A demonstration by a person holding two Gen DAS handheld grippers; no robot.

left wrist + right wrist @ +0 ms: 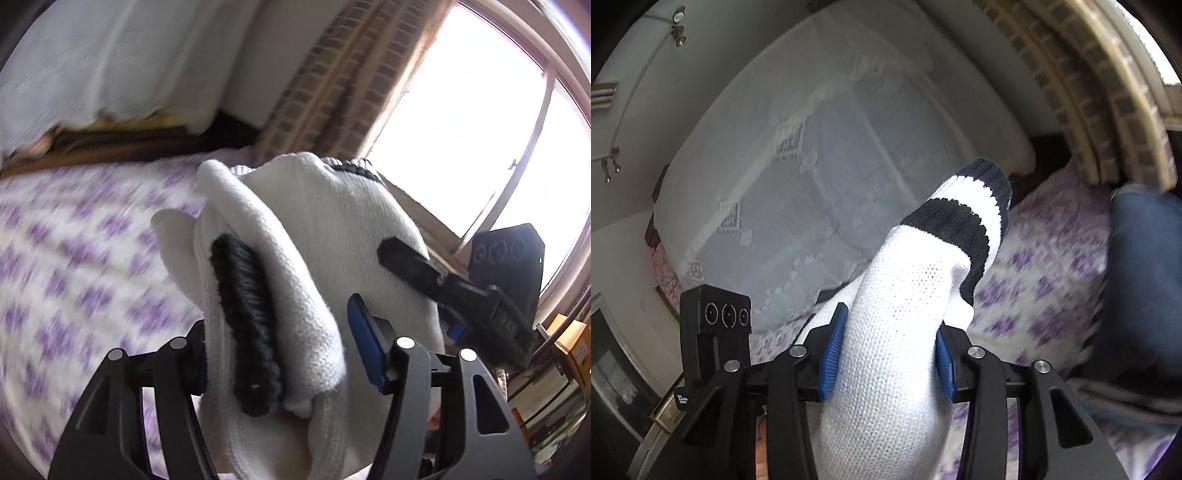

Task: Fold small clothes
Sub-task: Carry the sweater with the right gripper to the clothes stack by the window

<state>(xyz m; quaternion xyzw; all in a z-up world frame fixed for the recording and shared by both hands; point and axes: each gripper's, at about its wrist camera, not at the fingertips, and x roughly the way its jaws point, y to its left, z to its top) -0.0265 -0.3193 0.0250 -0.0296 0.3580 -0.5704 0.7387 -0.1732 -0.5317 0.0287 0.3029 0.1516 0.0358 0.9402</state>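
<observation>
Both grippers — left gripper (280,365), right gripper (886,358) — clamp the white knit garment (886,332), apparently airborne; lower it evenly onto the bedspread (1034,288).

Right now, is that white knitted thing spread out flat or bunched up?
Bunched up. The white knitted garment is doubled over itself, off the bed, pinched in the left claw and right claw.

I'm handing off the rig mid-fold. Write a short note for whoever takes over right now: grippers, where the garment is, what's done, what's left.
Left gripper: shut on the white knit garment, bunched between its fingers.
Right gripper: shut on the same garment, near its dark-striped cuff.
The garment is held up off the purple-patterned bedspread, not laid flat.
Done: picked up with both grippers.
Left: spread it flat on the bedspread, fold, set down. No finished fold is visible.
</observation>
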